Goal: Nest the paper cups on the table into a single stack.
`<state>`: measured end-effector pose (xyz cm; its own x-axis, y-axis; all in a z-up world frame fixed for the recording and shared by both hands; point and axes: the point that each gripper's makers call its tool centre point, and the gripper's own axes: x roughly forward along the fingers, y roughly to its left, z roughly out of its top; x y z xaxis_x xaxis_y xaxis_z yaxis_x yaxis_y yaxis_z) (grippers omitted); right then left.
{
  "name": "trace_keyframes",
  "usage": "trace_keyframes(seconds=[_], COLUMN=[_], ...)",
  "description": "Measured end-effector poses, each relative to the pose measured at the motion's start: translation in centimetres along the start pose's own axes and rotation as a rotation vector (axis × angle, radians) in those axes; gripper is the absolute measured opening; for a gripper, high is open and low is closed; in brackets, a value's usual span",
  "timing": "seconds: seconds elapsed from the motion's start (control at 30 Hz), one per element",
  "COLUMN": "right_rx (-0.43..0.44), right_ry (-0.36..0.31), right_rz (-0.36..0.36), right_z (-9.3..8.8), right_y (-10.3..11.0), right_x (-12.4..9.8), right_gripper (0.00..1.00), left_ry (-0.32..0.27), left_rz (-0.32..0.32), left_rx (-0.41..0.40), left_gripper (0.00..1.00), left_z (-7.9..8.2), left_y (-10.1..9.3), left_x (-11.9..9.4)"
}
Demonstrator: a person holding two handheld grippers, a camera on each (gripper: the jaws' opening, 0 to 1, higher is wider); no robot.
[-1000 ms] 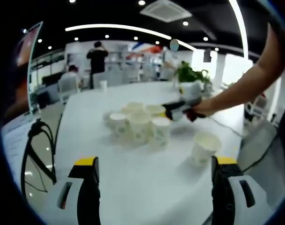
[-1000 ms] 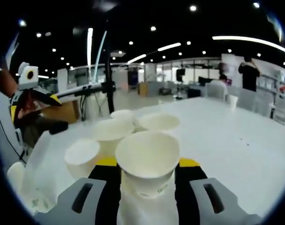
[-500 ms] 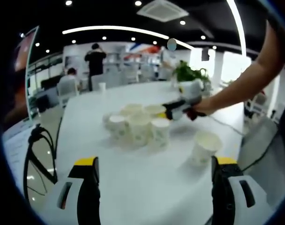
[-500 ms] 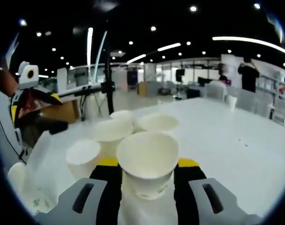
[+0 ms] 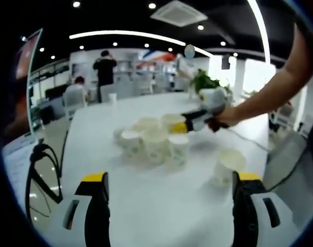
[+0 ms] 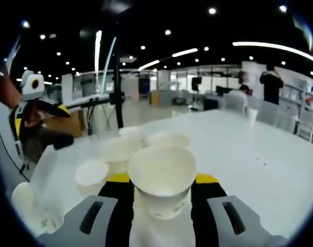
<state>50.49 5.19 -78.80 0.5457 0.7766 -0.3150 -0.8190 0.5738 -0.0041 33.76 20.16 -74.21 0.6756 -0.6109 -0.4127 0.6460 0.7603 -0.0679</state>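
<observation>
Paper cup (image 6: 162, 177) pinched between my right jaws, above the white table (image 6: 259, 170).

It is off-white, wide-mouthed, with a small green print low on its wall, too blurred to read. My right gripper (image 6: 161, 198) grips it by the sides. A cluster of cups (image 5: 153, 141) stands mid-table, all upright, with faint green markings; a lone cup (image 5: 227, 165) sits apart nearer me. My left gripper (image 5: 169, 211) hangs with jaws spread wide, holding nothing.
</observation>
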Motion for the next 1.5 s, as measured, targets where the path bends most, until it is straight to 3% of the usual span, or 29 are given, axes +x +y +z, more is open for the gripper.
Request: trace_keyframes(seconds=[0.73, 0.83, 1.0, 1.5], right_rx=[-0.049, -0.034, -0.045, -0.058], right_ry=[-0.002, -0.001, -0.007, 0.002], right_rz=[-0.015, -0.014, -0.022, -0.022], right_z=[5.2, 6.1, 7.2, 8.0], right_y=[-2.3, -2.4, -3.0, -3.2], right_x=[-1.1, -1.3, -1.4, -1.8], right_gripper=[0.41, 0.40, 0.40, 0.39], left_ry=[-0.011, 0.043, 0.019, 0.011], left_rz=[0.003, 0.021, 0.023, 0.028], left_rx=[0.007, 0.024, 0.001, -0.014], left_gripper=[0.98, 0.98, 0.97, 0.96], left_z=[1.1, 0.2, 0.9, 1.0], left_y=[0.6, 1.2, 1.3, 1.4], left_x=[0.4, 0.6, 0.5, 0.6])
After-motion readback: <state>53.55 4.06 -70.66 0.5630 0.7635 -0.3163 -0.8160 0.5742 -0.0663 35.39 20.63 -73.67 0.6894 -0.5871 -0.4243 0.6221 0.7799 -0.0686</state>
